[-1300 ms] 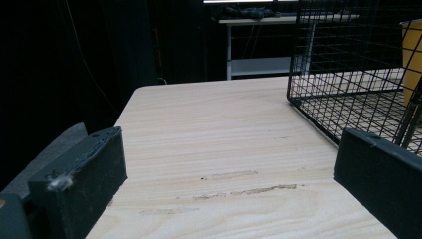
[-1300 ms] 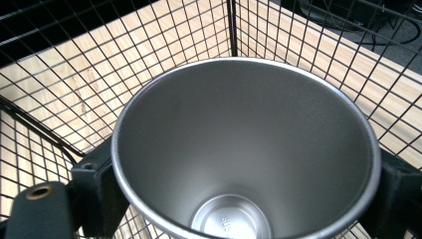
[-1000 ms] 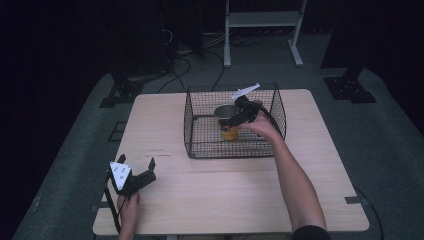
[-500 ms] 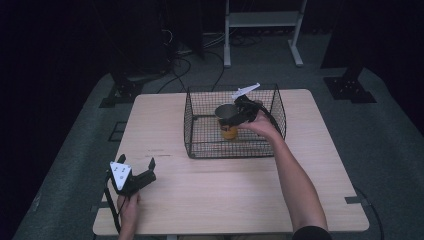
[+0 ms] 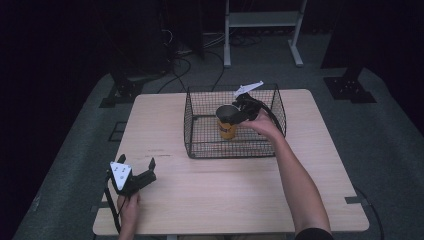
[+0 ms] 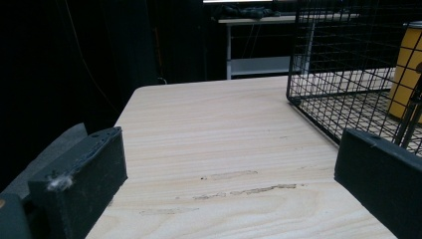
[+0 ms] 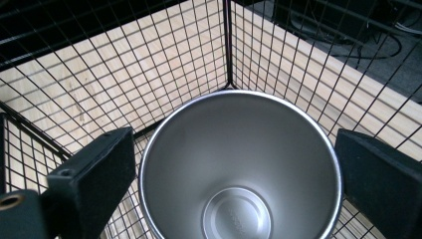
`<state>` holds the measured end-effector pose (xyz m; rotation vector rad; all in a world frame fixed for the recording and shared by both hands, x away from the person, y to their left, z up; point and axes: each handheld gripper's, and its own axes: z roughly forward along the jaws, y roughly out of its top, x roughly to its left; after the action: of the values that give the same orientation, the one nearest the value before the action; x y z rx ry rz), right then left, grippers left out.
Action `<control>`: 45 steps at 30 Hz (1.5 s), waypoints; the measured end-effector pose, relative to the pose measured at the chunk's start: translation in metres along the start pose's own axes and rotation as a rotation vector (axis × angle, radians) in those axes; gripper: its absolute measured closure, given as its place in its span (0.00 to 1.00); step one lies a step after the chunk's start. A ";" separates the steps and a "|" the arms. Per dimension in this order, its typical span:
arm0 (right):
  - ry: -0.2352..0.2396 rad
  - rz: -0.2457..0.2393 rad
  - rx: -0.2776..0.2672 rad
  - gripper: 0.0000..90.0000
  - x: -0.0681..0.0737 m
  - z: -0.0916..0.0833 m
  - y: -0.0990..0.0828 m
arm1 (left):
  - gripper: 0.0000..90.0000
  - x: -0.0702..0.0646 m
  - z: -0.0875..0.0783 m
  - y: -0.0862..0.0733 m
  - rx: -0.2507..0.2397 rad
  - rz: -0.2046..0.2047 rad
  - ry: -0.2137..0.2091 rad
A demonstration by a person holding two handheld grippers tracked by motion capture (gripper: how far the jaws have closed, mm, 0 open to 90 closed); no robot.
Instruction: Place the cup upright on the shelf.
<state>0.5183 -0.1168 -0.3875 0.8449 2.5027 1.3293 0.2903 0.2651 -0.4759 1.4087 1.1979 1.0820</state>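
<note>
An orange cup (image 5: 227, 129) with a steel inside (image 7: 239, 164) is upright inside a black wire basket (image 5: 200, 145) on the far half of the wooden table (image 5: 225, 200). My right gripper (image 5: 228, 114) reaches down into the basket, shut on the cup, one jaw against each side of its rim. I cannot tell whether the cup rests on the basket floor. My left gripper (image 5: 136, 161) lies low at the table's near left, open, with bare wood between its jaws (image 6: 229, 189). From there the cup (image 6: 405, 69) shows behind the basket's mesh (image 6: 318, 59).
The basket's wire walls (image 7: 229, 50) close in around the cup and my right gripper. Beyond the table stand a white metal frame (image 5: 262, 22) and cables on the dark floor (image 5: 185, 50). Bare wood runs between the basket and the front edge.
</note>
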 end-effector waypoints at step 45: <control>0.035 0.054 -0.140 0.06 0.027 -0.090 -0.009 | 0.00 -0.001 0.000 0.000 -0.002 0.006 0.000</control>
<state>0.4555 -0.1686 -0.3397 0.8710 2.3944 1.5285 0.2902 0.2644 -0.4759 1.4114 1.1931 1.0867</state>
